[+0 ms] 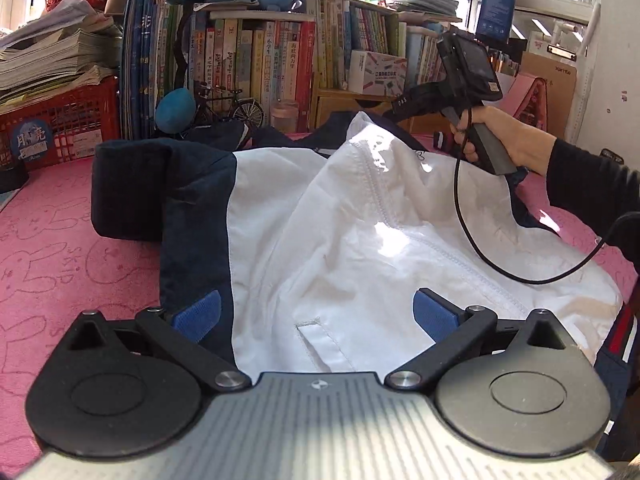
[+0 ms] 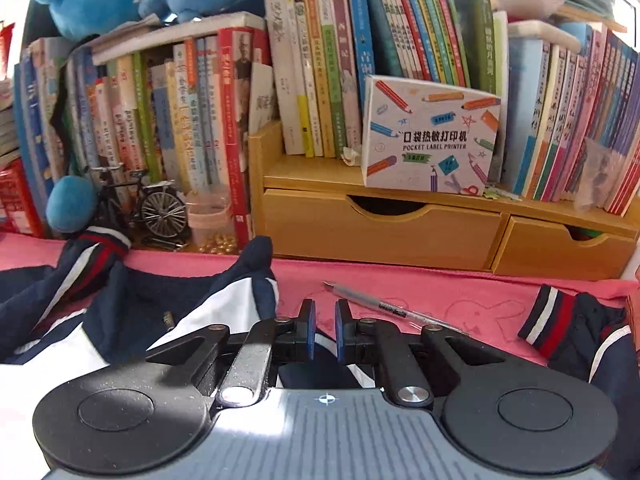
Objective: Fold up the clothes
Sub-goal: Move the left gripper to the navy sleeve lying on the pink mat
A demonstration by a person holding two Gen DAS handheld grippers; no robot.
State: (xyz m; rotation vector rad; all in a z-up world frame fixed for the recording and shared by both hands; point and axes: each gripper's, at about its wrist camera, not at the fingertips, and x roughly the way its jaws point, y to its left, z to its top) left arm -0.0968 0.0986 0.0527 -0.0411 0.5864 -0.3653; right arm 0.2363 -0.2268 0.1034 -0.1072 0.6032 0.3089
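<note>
Jacket: the white and navy jacket [image 1: 320, 216] fills the middle of the left wrist view, spread on the pink cloth [image 1: 60, 248], with one navy sleeve folded in at centre left.
Right gripper: the right gripper [image 2: 325, 330] has its blue pads nearly together; cloth seems to sit low between them, though the view there is too dark to be sure.
Left gripper: the left gripper [image 1: 316, 312] stands wide open over the white hem, holding nothing.
Risk, slip: a shallow pinch could let the cloth drop out as the flap lifts.
Risk, cable: the black cable [image 1: 480, 240] lies across the white panel, centre right, and could drag it.
Risk, pen: the pen [image 2: 384, 306] beyond the fingers could be swept along.
Hand pose: the hand [image 1: 492, 136], upper right, grips the handle with the tool tilted downward.
</note>
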